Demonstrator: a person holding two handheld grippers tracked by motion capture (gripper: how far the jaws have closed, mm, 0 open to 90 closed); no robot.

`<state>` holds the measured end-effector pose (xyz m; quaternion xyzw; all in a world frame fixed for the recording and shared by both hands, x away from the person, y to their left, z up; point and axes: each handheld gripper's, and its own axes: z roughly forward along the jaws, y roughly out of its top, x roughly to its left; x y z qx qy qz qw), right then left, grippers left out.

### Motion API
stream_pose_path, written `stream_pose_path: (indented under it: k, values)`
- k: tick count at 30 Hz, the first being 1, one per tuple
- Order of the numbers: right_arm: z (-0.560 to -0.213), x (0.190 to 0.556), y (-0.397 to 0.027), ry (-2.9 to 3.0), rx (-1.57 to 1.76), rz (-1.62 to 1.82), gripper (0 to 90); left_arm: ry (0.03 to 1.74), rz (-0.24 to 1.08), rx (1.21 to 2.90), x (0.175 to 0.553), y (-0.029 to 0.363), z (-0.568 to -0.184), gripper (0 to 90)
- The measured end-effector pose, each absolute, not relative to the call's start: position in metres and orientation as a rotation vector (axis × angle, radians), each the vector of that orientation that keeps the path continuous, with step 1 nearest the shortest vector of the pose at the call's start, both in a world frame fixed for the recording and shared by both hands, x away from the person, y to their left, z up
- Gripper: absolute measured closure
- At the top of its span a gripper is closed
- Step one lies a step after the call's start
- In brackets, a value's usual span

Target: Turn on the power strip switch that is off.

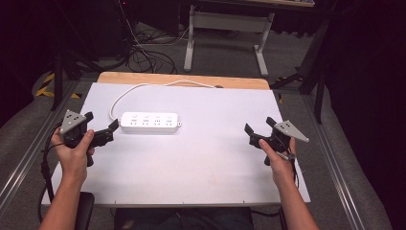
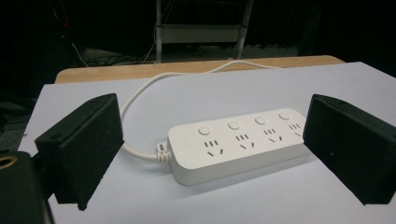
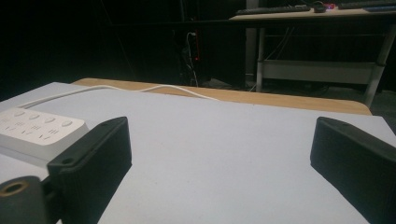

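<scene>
**White desk with a power strip between two open hand-held grippers**

Dark room surrounds a desk (image 1: 191, 163) covered by a white sheet, with a strip of bare wood showing along its far edge. Beyond it stands a second table on a white metal frame (image 1: 225, 33), and loose cables lie on the grey floor.

A white power strip (image 1: 150, 122) lies flat on the left half of the desk, long side running left to right. In the left gripper view it shows four round buttons along its top, each with a set of sockets beneath. Its white cord (image 1: 129, 91) leaves the left end, curves toward the far edge of the desk and runs along the wooden strip.

The left gripper (image 1: 101, 127), held in the person's left hand (image 1: 74, 151), is just beside the left end of the power strip and apart from it. Its jaws stand wide open and hold nothing; in the left gripper view the power strip lies between them, farther off.

The right gripper (image 1: 258, 125), held in the right hand (image 1: 280, 160), is near the right edge of the desk, well apart from the power strip. Its jaws are also spread wide, with bare white desk between them.
</scene>
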<state>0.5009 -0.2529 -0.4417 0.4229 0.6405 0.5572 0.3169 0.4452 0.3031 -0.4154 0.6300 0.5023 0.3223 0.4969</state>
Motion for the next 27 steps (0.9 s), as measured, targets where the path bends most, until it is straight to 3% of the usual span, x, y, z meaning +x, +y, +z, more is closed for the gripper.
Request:
stream_pose_path:
  k: [27]
  values:
    - [-0.441,0.5011,-0.256,1.66,1.128,1.466,3.2,1.207,0.79,1.503,0.4449,0.3055,-0.4157,5.4]
